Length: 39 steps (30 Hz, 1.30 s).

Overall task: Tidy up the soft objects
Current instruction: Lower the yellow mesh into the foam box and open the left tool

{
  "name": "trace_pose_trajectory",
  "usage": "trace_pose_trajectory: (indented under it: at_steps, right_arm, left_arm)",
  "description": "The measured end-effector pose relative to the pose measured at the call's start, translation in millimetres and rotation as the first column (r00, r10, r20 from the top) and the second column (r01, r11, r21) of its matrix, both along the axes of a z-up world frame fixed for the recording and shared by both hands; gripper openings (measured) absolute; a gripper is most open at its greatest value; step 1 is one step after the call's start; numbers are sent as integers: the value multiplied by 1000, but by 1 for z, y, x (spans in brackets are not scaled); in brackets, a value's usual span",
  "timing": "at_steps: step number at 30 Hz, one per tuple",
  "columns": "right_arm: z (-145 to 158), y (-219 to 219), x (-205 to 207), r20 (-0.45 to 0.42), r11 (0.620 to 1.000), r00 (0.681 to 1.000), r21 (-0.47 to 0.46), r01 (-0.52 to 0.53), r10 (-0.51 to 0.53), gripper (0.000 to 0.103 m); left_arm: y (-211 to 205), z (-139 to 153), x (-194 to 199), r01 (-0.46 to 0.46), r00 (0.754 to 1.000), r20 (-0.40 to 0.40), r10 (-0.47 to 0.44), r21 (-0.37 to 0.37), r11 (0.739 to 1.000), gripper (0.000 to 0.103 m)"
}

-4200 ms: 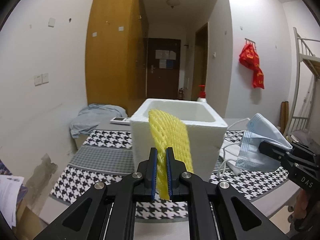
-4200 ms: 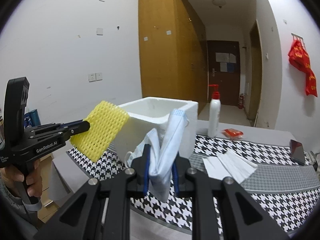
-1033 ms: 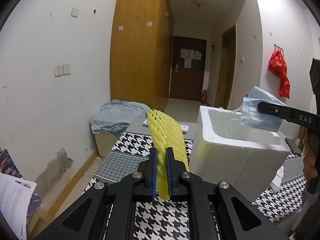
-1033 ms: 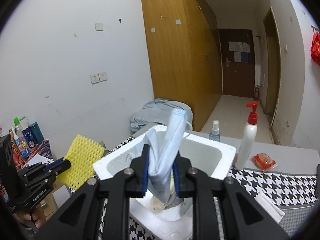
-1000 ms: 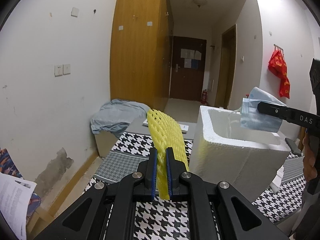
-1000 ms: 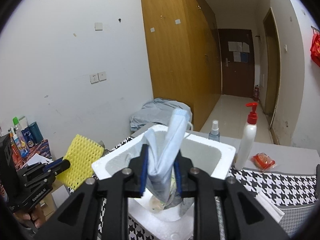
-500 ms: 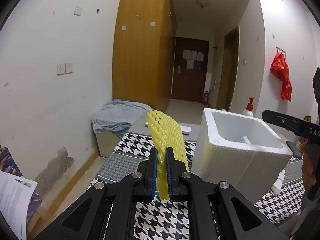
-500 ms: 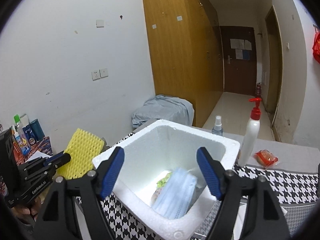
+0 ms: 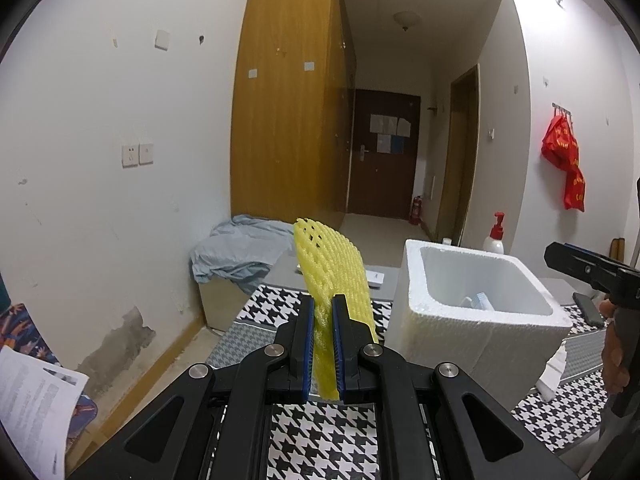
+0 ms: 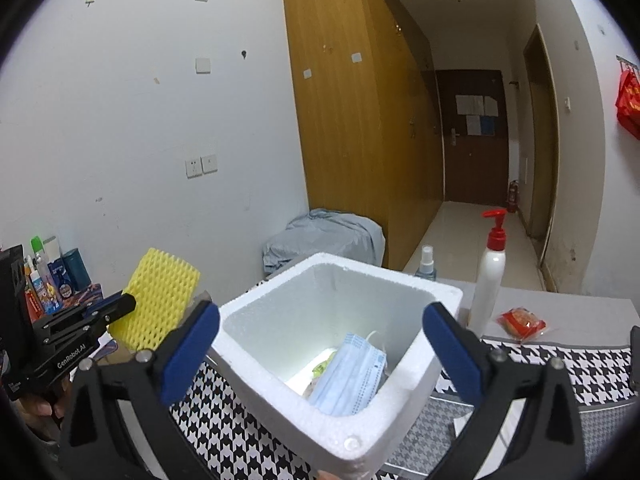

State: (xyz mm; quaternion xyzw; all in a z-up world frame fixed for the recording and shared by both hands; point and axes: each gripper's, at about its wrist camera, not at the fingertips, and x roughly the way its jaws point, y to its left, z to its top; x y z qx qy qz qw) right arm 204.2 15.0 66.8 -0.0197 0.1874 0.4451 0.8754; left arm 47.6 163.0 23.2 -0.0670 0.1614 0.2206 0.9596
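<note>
Your left gripper [image 9: 323, 344] points slightly downward over the table's near-left edge, its fingers [image 9: 307, 340] clamped tight on the yellow foam net [image 9: 332, 276], which stands up out of them on edge. In the right wrist view the same net [image 10: 162, 296] shows broadside, left of the foam box and apart from its wall.

Your right gripper [image 10: 320, 344] hangs over the near corner of the white foam box [image 10: 276, 356], tilted slightly down; its jaws are opening, the blue-padded fingers [image 10: 192, 344] spread wide on either side of the box mouth with nothing between them. From the left wrist view only the tip of this gripper [image 9: 588, 272] shows, level with the box rim [image 9: 412, 280], with your hand [image 9: 614, 356] on its grip below.

The blue face mask [image 10: 352, 372] lies inside the box against the near-right wall, on top of something greenish too hidden to identify.

Surroundings: the table [image 10: 560, 364] has a houndstooth cover. Behind the box stand a pump bottle [image 10: 490, 276] with a red head and a small spray bottle [image 10: 426, 264]. A red packet [image 10: 520, 322] lies right of the pump bottle. A grey cloth [image 9: 240, 252] is heaped beyond the table's far end.
</note>
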Motion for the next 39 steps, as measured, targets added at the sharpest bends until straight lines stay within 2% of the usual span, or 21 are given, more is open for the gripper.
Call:
trace_pose_trajectory:
  at_steps: [9,21,39]
  right_arm:
    - [3,-12,-10,33,1000,999,1,-3,3,103]
    - [3,-39,-12,39,999,999,44,13,-14,103]
    - [-11,-73,-4,11,994,995,53,95,-96,103]
  left_arm:
    - [-7,6,-4,-4,1000,6,4,15,1000,9]
    - [-16,29,8,-13,1000,28,11,60,998,9]
    - [-41,67,41,107,989,93,-116,97,990,9]
